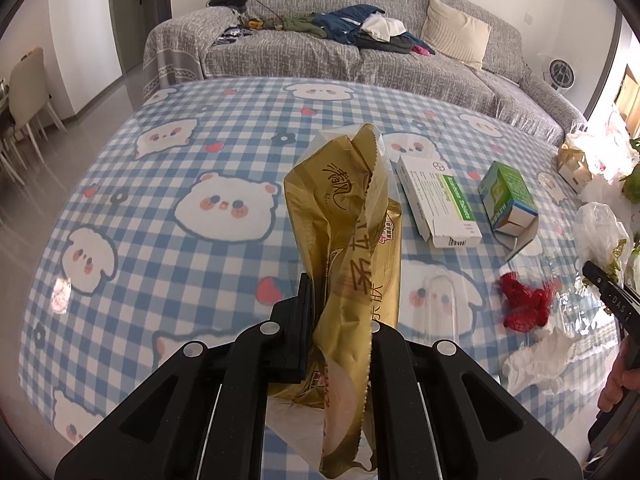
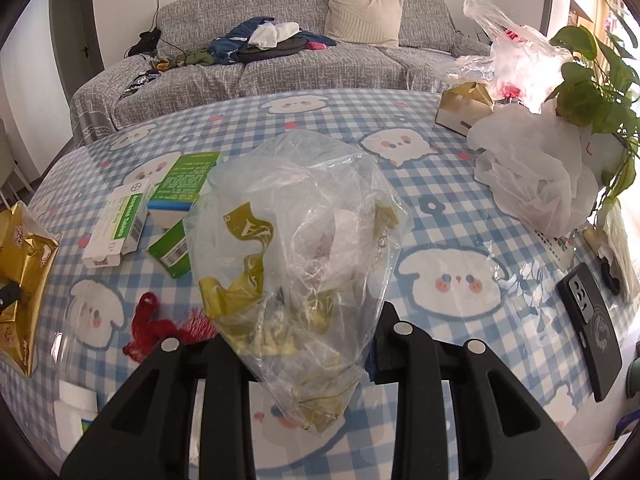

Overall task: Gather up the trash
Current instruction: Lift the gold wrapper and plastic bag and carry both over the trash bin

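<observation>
**Two pieces in hand, more left on the bench**

While the left tool (image 1: 340, 320) is clamped narrow on a gold wrapper (image 1: 344, 240) at centre frame, the right tool (image 2: 304, 344) pinches a clear plastic bag (image 2: 296, 240) with yellow scraps inside; both are held above the bench (image 1: 160, 208); still lying there, by my reading: a white box (image 1: 438, 204) and green box (image 1: 506, 196) at right, red netting (image 1: 524, 304) and crumpled tissue (image 1: 536, 360) lower right.

This was a living room in a home. A big grey sofa (image 1: 360, 60) stood by the wall, with clothes (image 1: 352, 26) and a pillow (image 1: 456, 32) on it. The table (image 1: 200, 152) wore a blue checked cloth with bears. A green plant (image 2: 592, 80) stood on it.
</observation>
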`<action>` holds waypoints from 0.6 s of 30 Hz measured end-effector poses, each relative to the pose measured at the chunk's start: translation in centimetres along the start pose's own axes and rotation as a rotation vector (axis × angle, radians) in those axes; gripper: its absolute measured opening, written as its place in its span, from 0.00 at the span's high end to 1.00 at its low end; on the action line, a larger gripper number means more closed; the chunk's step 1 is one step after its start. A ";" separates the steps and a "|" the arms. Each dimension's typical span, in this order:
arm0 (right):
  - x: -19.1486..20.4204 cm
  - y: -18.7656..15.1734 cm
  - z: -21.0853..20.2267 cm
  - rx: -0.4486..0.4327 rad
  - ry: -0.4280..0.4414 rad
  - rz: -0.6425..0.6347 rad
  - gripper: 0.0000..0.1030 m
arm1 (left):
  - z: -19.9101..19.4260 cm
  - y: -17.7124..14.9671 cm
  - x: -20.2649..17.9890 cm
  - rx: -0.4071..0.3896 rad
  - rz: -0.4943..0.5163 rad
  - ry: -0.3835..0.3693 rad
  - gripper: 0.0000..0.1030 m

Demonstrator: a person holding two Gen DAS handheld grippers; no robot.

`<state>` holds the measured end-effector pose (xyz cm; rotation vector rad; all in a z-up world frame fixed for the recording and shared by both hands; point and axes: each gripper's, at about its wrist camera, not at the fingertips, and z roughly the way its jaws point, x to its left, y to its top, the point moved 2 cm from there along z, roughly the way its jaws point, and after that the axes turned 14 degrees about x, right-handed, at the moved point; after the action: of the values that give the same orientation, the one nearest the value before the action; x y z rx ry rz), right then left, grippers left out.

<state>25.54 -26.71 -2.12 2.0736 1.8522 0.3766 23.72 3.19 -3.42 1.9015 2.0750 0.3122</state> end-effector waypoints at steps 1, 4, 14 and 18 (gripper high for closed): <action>0.1 -0.2 -0.2 -0.002 0.000 -0.002 0.73 | -0.2 -0.2 -0.1 -0.004 0.002 0.000 0.93; 0.2 -0.6 -0.6 -0.006 0.004 -0.007 0.73 | -1.0 -0.8 -0.1 -0.013 0.005 -0.001 0.93; 0.1 -2.7 -2.5 -0.020 0.007 -0.010 0.73 | -2.4 -3.5 0.0 -0.022 0.006 -0.003 0.93; 0.1 -3.6 -3.5 -0.028 0.014 -0.014 0.73 | -3.0 -4.6 0.3 -0.028 -0.003 -0.006 0.93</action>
<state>20.86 -26.02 -0.43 2.0433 1.8579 0.4120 18.32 3.14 -2.32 1.8802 2.0588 0.3330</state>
